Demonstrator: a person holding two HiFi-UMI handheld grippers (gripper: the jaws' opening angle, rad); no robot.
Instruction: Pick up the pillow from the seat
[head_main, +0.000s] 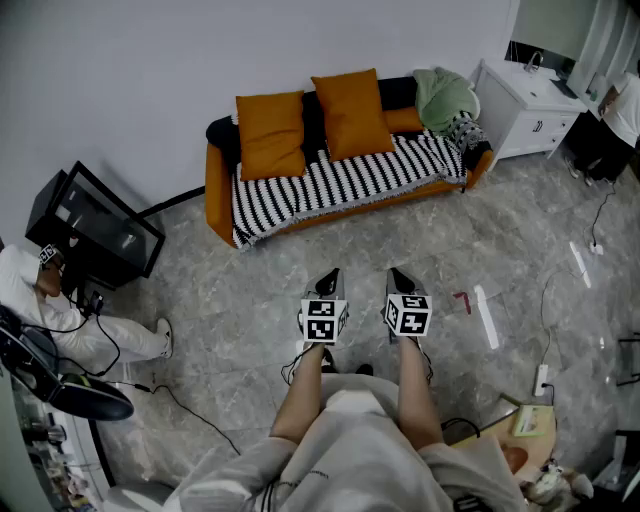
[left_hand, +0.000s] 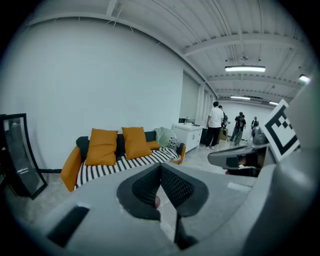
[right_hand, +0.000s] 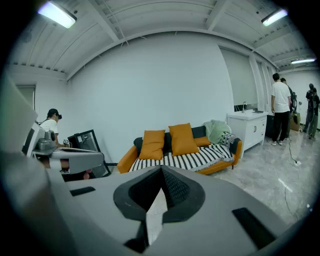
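Observation:
Two large orange pillows lean upright against the sofa back: one on the left (head_main: 270, 133) (left_hand: 102, 146) (right_hand: 152, 144), one to its right (head_main: 351, 113) (left_hand: 136, 141) (right_hand: 183, 139). A smaller orange pillow (head_main: 403, 120) lies further right. The seat is covered by a black-and-white striped blanket (head_main: 340, 185). My left gripper (head_main: 329, 274) (left_hand: 160, 167) and right gripper (head_main: 398, 272) (right_hand: 161, 170) are side by side over the floor, well short of the sofa, pointing toward it. Both are shut with nothing between their jaws.
A green blanket (head_main: 443, 95) is bundled at the sofa's right end, next to a white cabinet (head_main: 525, 108). A black framed stand (head_main: 95, 225) and a seated person (head_main: 60, 320) are at the left. Cables and tape marks (head_main: 487, 315) lie on the floor. People stand far right (right_hand: 281, 107).

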